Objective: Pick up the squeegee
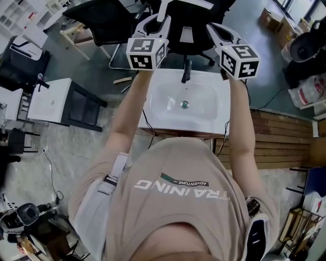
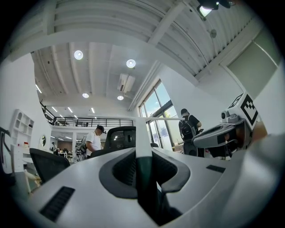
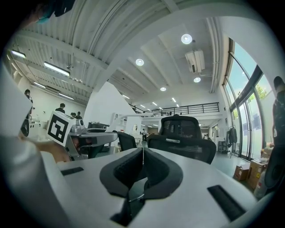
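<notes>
The squeegee [image 1: 164, 10] is white and T-shaped. Its handle [image 2: 143, 138] runs up between the jaws of my left gripper [image 2: 143, 153], which is shut on it. Its thin blade bar [image 2: 133, 119] lies crosswise above the jaws. In the head view my left gripper [image 1: 155, 23] is held up over the far left of the white sink [image 1: 209, 120]. My right gripper [image 1: 211, 26] is beside it on the right, at about the same height. In the right gripper view my right gripper [image 3: 143, 153] has its pads together with nothing between them. Both point out level into the room.
A black faucet [image 1: 186, 71] stands at the sink's far edge, with the drain [image 1: 184, 104] in the basin's middle. A black office chair [image 1: 188, 35] is just beyond the sink. A white cabinet [image 1: 51, 99] stands to the left and wooden planks [image 1: 285, 142] lie to the right.
</notes>
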Tool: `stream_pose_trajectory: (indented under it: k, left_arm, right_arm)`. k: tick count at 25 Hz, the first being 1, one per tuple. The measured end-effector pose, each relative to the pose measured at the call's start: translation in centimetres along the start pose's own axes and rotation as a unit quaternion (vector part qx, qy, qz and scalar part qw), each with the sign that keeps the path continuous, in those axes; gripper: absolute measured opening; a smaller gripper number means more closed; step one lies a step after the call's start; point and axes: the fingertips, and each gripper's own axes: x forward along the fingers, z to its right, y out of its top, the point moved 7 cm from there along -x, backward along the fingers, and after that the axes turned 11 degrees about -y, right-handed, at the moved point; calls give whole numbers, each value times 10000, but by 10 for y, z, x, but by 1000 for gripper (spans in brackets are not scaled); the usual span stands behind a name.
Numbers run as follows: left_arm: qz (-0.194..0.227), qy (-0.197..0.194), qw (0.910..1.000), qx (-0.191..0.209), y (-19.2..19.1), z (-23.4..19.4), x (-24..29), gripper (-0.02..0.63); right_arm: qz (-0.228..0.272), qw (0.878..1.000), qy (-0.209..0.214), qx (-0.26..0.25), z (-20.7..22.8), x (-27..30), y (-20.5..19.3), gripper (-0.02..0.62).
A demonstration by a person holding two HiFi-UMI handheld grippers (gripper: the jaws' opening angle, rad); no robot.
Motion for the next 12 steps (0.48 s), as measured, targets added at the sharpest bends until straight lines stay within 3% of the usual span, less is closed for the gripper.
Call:
stream_pose_trajectory:
  k: [12]
  left_arm:
    - [-20, -41, 10000, -38, -4, -3, -9, 84]
  right_arm:
    - [-49, 9999, -119, -39, -4, -7, -4, 34]
